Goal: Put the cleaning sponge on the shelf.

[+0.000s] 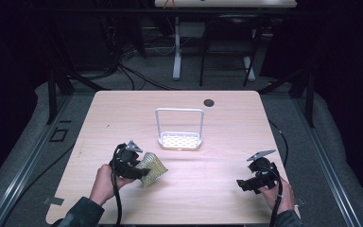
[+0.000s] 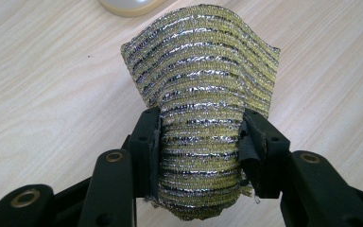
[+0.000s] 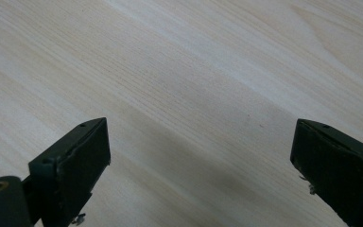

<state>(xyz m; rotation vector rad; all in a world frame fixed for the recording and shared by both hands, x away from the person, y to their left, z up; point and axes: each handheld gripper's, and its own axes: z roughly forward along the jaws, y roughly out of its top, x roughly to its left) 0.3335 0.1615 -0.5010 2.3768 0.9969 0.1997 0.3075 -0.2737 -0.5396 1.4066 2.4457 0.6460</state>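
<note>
I have the left tool (image 1: pixel 139 171) clamped on a scouring pad (image 1: pixel 152 168), a woven square of yellow and silver thread. In the left gripper view the two black jaws press on the pad (image 2: pixel 203 118) from either side, so that its lower part is squeezed narrow between them and its upper part fans out wide and wavy beyond the tips. From the high view the pad sits at the near left of the table (image 1: pixel 227 118), held at a tilt just above the wood; I cannot tell whether its lowest corner touches the surface. My left hand (image 1: pixel 105 182) grips the tool body from behind, with the cable trailing back toward the near edge.

A white sponge holder (image 1: pixel 179 135) with a tall wire loop and a perforated base stands near the middle of the table, farther away and to the right of the pad, well apart from it.

My right tool (image 1: pixel 240 184) rests low at the near right, well apart from the pad and the holder. Its jaws stand wide apart in the right gripper view, with bare wood grain between them. My right hand (image 1: pixel 279 196) holds it from behind.

A small dark round grommet (image 1: pixel 209 102) sits at the far edge of the table.
</note>
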